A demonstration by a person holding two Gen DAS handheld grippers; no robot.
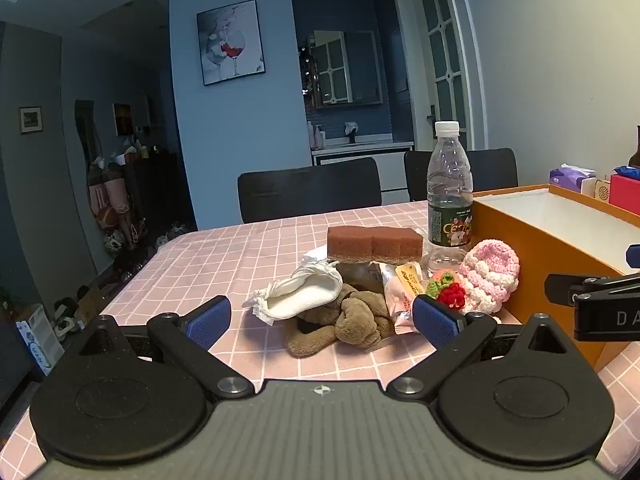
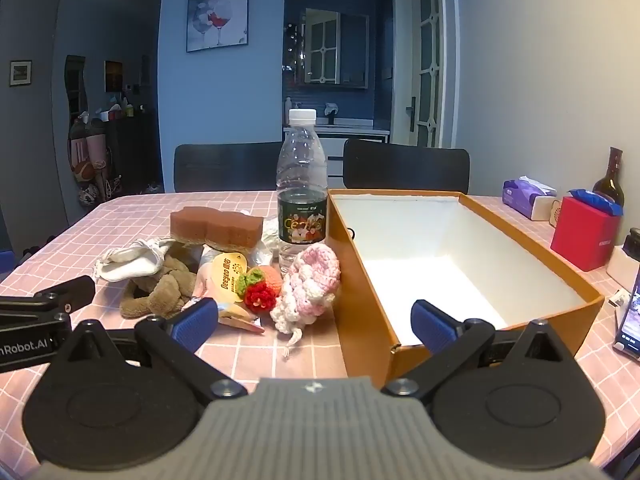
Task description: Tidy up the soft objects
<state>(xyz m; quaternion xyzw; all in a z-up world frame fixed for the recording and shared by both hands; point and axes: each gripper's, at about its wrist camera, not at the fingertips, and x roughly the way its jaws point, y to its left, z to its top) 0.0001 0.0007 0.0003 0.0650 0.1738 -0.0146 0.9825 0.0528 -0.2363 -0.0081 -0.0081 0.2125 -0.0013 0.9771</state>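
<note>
A heap of soft things lies on the pink checked tablecloth: a brown plush toy (image 1: 348,326), a white cloth pouch (image 1: 300,296), a brown sponge (image 1: 374,243), a pink-and-white crochet piece (image 1: 490,276) and a red crochet strawberry (image 1: 452,293). My left gripper (image 1: 323,322) stands open just short of the plush toy. In the right wrist view the crochet piece (image 2: 310,286), strawberry (image 2: 260,296), plush toy (image 2: 160,290) and sponge (image 2: 216,228) lie left of an empty orange box (image 2: 368,320). My right gripper (image 2: 316,326) is open, with nothing between its fingers, before the box's near corner.
A clear water bottle (image 2: 302,188) stands upright behind the heap, beside the box. A wrapped snack packet (image 2: 228,280) lies among the soft things. A tissue pack (image 2: 528,196), a red box (image 2: 584,232), a wine bottle (image 2: 610,178) and a phone (image 2: 632,320) are at right. Two black chairs (image 2: 406,166) stand behind the table.
</note>
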